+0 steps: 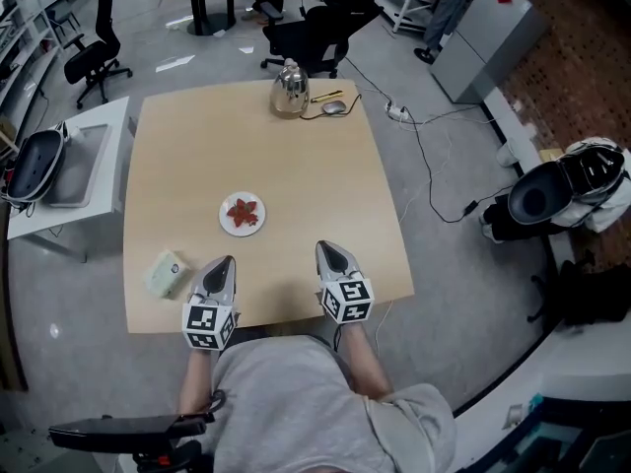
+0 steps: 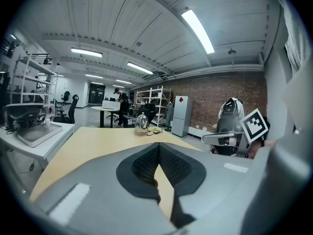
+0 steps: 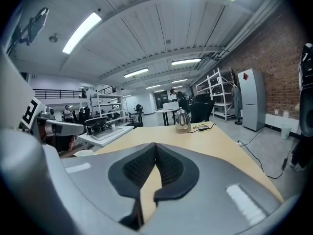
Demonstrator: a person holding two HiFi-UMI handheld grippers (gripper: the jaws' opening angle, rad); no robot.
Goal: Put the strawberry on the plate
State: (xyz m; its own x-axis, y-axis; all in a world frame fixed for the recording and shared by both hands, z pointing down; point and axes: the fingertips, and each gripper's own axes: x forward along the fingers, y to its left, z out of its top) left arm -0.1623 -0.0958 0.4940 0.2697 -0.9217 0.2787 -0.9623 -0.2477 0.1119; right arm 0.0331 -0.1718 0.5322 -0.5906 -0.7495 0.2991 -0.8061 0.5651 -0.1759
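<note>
Left gripper [image 1: 224,263], right gripper [image 1: 331,251]: near table [image 1: 306,180] edge, jaws together, empty. Plate [image 1: 224,216]: ahead between them, nearer the left. Strawberry [image 1: 243,212]: apparently on the plate already; long axis unclear.

We see the red strawberry [image 1: 243,212] lying on the small round white plate [image 1: 228,224], which sits flat mid-table [image 1: 197,156], nearer the front edge.

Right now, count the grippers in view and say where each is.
2. The left gripper is over the table's near edge, left of the plate; the right gripper is over the same edge, right of the plate. None seems hidden.
</note>
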